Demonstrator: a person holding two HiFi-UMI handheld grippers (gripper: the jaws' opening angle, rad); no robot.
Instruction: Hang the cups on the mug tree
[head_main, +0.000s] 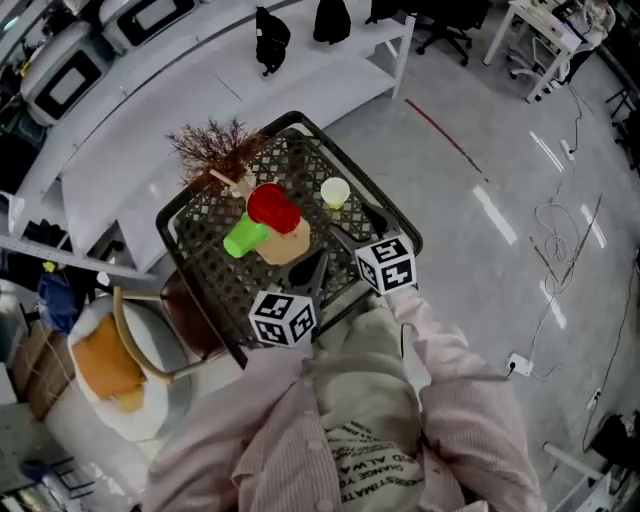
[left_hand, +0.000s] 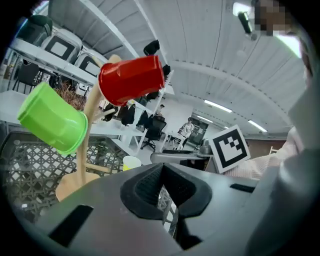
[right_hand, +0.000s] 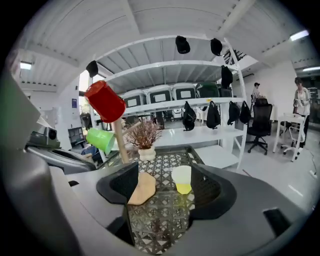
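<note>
Yellow cup (right_hand: 182, 179) stands upright on the mesh worktop (head_main: 293, 160), dead ahead of our right hand-held gripper (right_hand: 164, 186), its jaws spread and empty. Our left hand-held gripper (left_hand: 162, 176), closed on nothing, sits farther off.

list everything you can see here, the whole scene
mesh table: 1, black, centre
mug tree: 1, light wood, on the mesh table
red cup: 1, red, hung high on the mug tree
green cup: 1, green, hung lower on the mug tree
yellow cup: 1, pale yellow, standing on the mesh table
dried plant: 1, brown in a white pot, table's far edge
shelving: 1, white, behind the table
bags: several, black, on the shelving
left tool: 1, dark grey, jaws together, empty
right tool: 1, dark grey, jaws apart, empty
</note>
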